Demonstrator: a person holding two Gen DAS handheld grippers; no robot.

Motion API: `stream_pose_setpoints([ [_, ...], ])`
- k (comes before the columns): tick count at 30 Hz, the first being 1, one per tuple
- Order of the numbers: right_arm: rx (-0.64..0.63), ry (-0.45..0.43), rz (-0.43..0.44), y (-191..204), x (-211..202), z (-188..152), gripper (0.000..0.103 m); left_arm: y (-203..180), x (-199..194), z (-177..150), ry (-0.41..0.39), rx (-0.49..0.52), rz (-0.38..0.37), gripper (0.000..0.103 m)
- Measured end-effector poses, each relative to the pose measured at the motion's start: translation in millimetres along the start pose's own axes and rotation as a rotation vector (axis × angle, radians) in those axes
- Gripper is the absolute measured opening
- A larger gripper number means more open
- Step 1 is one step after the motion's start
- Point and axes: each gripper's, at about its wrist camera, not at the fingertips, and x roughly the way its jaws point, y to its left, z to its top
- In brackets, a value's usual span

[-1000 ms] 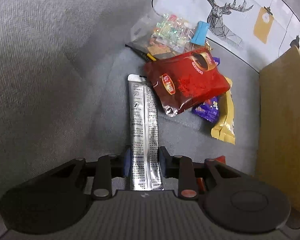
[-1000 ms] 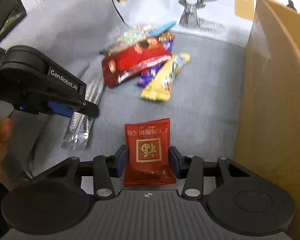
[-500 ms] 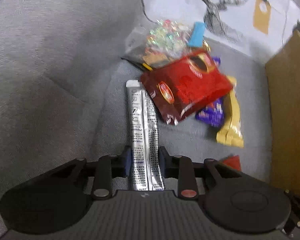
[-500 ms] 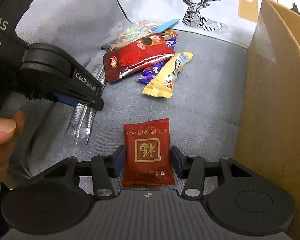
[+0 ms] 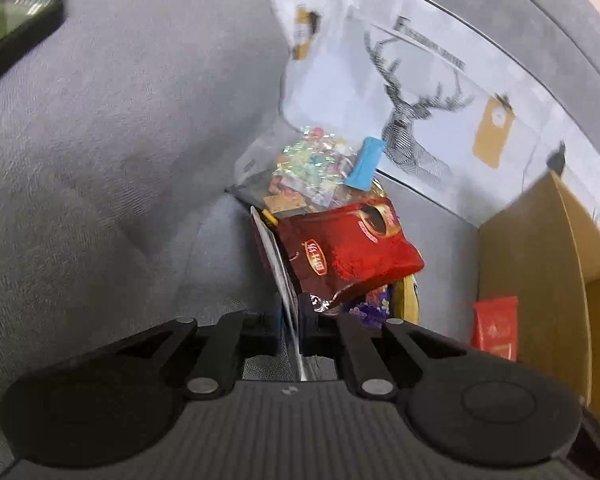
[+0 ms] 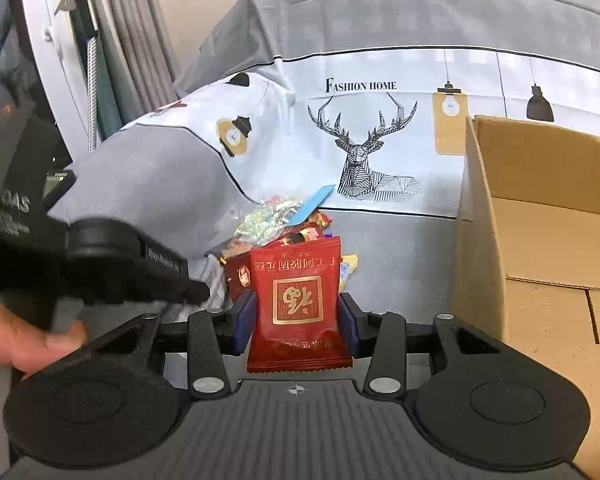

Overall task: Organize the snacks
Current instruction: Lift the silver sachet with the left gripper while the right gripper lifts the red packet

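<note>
Since the earlier frame both packets have come up off the grey sofa seat point(image 5: 220, 248). In the left wrist view, the left hand-held gripper point(image 5: 290, 320) has just been closing and now pinches the long silver foil stick packet point(image 5: 278, 264), turned edge-on, with the pile of snacks point(image 5: 340, 240) just behind it and the brown cardboard box point(image 5: 540, 272) to the right. In the right wrist view, the right hand-held gripper point(image 6: 298, 316), jaws partly apart, clamps the small red square sachet point(image 6: 298, 300) upright, near the open box point(image 6: 540, 240); a hand point(image 6: 24, 336) holds the left tool.
</note>
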Motion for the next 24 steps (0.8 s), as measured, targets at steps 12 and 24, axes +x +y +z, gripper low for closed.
stream_pose_setpoints([
  [12,0.049,0.024,0.001,-5,5,1,0.047,6,26,-1,0.109,-0.06,0.029,0.043],
  [24,0.039,0.03,0.01,-7,4,1,0.047,-26,43,-10,0.103,0.188,0.19,0.014],
])
